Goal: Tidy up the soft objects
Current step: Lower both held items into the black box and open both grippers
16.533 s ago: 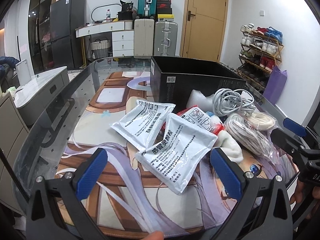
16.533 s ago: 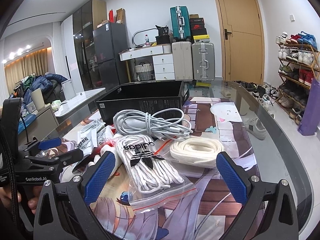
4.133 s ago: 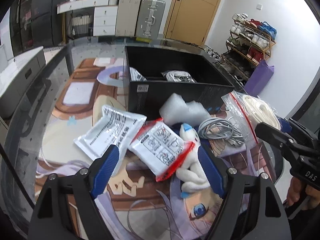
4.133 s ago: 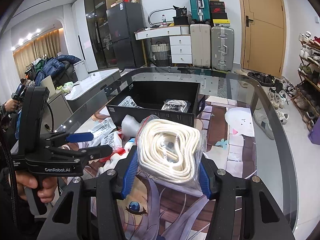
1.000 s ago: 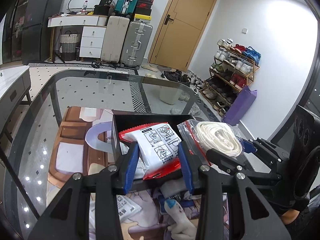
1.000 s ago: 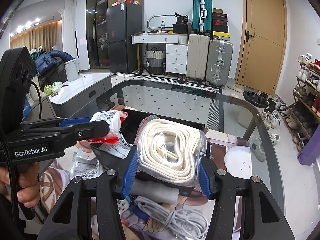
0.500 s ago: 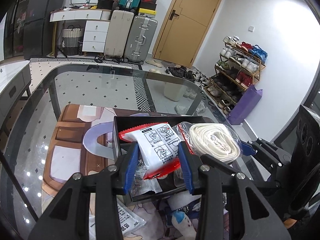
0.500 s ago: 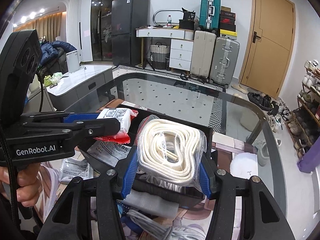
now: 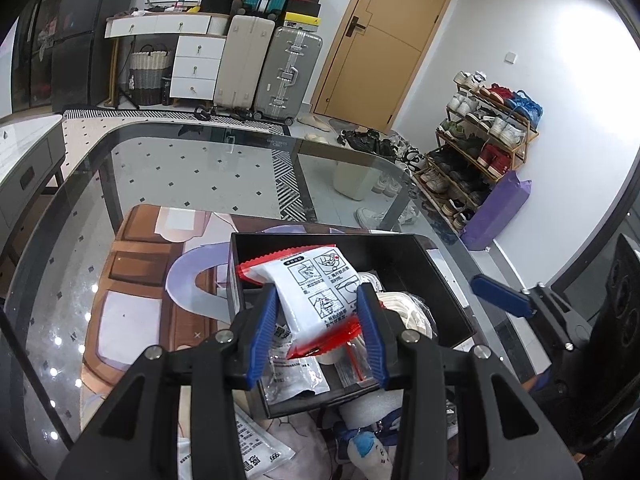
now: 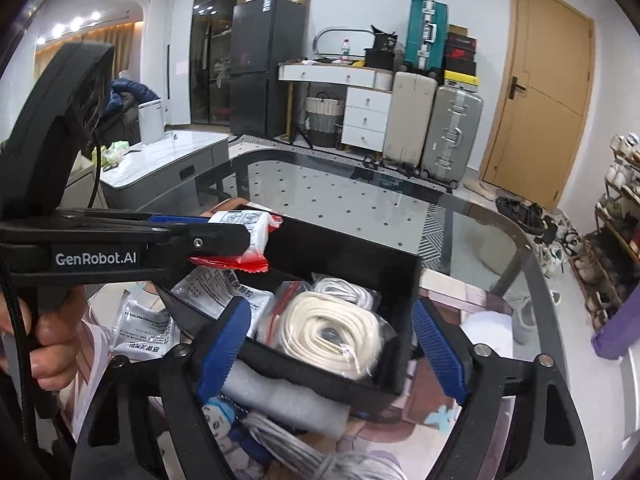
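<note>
My left gripper (image 9: 320, 316) is shut on a white packet with red edges (image 9: 316, 288) and holds it above the black box (image 9: 436, 276); the packet also shows in the right wrist view (image 10: 248, 228). My right gripper (image 10: 328, 344) is open and empty over the box (image 10: 352, 252). A bag of coiled white rope (image 10: 332, 332) lies inside the box under it, beside another bag of white cord (image 10: 344, 288) and a white pouch (image 10: 224, 284).
On the glass table (image 9: 160, 168) near the box lie white pouches (image 10: 140, 328), a foam sheet (image 10: 288, 400), a grey cable (image 10: 320, 456) and a plush toy (image 9: 368, 452). A shoe rack (image 9: 480, 140) and suitcases (image 9: 288, 68) stand beyond the table.
My right gripper has opened and the bag of white rope has dropped into the box. My left gripper still holds the packet, now lower over the box.
</note>
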### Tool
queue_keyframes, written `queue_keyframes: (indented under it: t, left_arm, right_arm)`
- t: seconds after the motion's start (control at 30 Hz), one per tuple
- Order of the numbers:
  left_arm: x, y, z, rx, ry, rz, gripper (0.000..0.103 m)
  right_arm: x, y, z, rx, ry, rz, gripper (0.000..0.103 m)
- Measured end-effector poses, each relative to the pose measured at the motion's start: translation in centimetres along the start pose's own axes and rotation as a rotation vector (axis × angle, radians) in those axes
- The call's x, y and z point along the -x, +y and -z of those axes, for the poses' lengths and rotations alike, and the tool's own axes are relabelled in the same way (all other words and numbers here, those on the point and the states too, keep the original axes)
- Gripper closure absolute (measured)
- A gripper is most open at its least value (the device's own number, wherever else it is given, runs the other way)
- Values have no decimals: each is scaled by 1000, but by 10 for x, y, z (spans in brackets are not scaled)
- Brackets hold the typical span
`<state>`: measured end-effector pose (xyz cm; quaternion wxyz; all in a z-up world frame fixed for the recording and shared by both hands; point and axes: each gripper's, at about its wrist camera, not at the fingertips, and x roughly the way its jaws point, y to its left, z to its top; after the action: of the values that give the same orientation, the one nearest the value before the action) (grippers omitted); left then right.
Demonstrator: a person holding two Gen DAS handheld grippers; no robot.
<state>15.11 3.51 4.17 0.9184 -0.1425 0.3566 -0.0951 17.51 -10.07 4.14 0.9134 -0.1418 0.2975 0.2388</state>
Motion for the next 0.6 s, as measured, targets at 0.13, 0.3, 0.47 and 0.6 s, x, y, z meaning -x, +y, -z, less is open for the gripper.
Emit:
queue_keyframes:
  t: [0.13, 0.3, 0.47, 0.6]
  left_arm:
    - [0, -5, 2, -36, 14, -17, 38]
    - [18, -8, 5, -65, -39, -36, 9]
    - [37, -4, 14, -90, -48, -57, 0]
    - [49, -2, 28, -109, -51, -116, 0]
  right_arm:
    - [17, -9, 7, -52, -29, -1, 11]
    - [34, -16, 17, -85, -47, 16, 2]
    - [54, -23, 37, -163, -51, 15, 1]
    - [66, -23, 49, -185, -56, 9, 1]
